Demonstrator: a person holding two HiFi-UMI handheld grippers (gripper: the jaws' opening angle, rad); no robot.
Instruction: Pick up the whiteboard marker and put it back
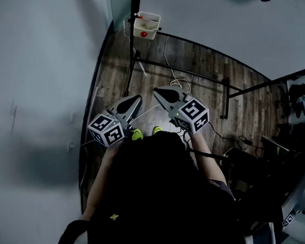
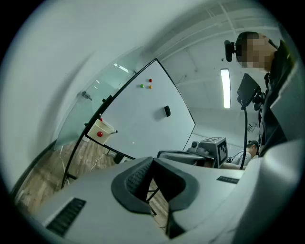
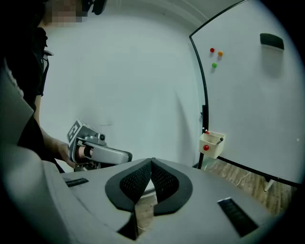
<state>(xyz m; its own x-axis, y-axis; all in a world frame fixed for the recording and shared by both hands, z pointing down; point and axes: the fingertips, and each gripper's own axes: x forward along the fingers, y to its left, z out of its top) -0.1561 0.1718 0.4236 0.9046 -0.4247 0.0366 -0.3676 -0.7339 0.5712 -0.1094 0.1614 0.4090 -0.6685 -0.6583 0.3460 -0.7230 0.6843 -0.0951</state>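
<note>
A small white box (image 3: 212,143) hangs at the lower left corner of the whiteboard (image 3: 252,109), with a red magnet on its front. A dark-tipped marker (image 3: 220,140) sticks out of it. The head view shows the same box (image 1: 147,22) far ahead by the board's stand. My left gripper (image 1: 136,98) and right gripper (image 1: 157,91) hang side by side at waist height, well short of the box. Both are shut and hold nothing: the left gripper (image 2: 152,160) has its jaws touching, as does the right gripper (image 3: 151,161). Each gripper view shows the other gripper beside it.
A black eraser (image 3: 271,41) and small coloured magnets (image 3: 214,52) sit high on the board. The stand's black legs (image 1: 131,68) and white cables (image 1: 175,76) lie on the wooden floor. A wall (image 1: 38,100) runs close on the left. Dark equipment (image 1: 295,100) stands at the right.
</note>
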